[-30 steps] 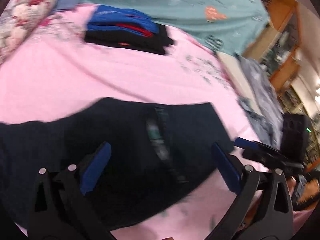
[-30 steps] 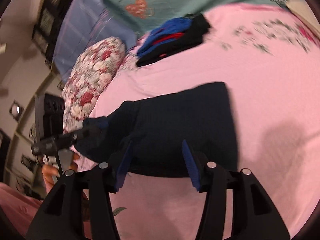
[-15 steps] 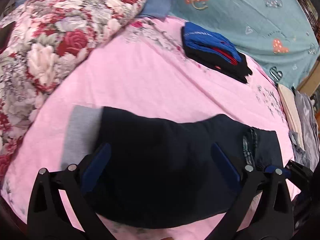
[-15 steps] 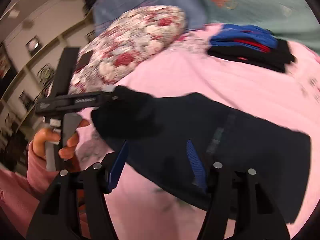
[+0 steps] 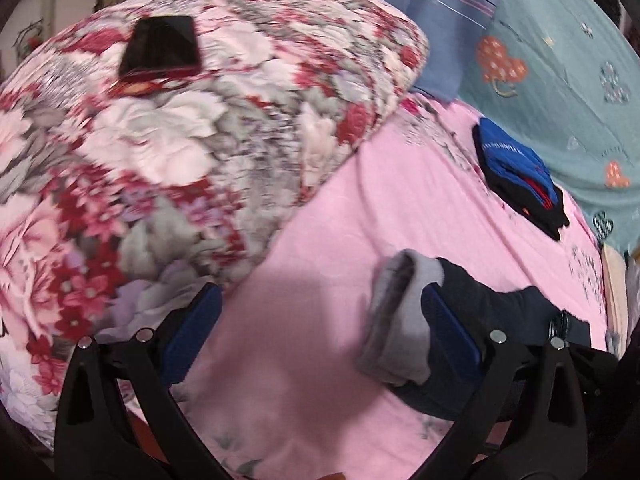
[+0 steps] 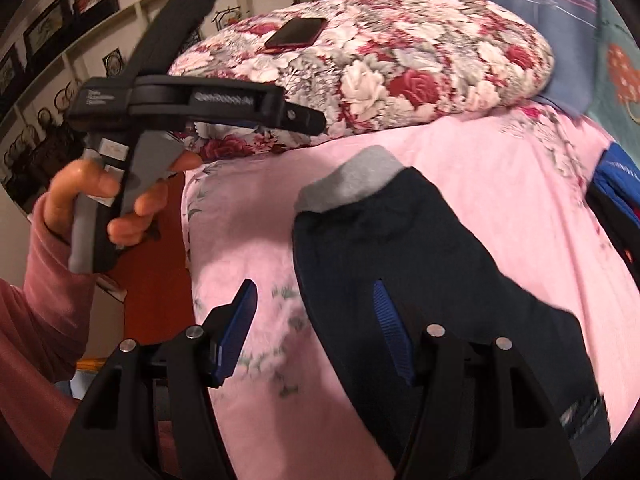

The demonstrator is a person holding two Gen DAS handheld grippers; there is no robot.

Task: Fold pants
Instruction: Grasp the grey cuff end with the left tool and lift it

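Left wrist view: left gripper (image 5: 320, 336) fingers spread wide, holding nothing; dark navy pants with grey cuff (image 5: 404, 320) lie on the pink bed sheet (image 5: 400, 200), cuff just inside the right finger (image 5: 448, 332). Right wrist view: right gripper (image 6: 316, 332) fingers apart, empty, right finger (image 6: 390, 332) over the pants (image 6: 420, 264), left finger over sheet. Floral quilt (image 6: 380, 60) behind.

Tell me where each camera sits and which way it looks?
Left wrist: on the left gripper, looking over the pink sheet at the floral quilt; only its own fingers show.
Right wrist: on the right gripper, above the dark pants, facing the quilt; the person's left hand shows, holding the other gripper.
Both see the pants, quilt and phone.
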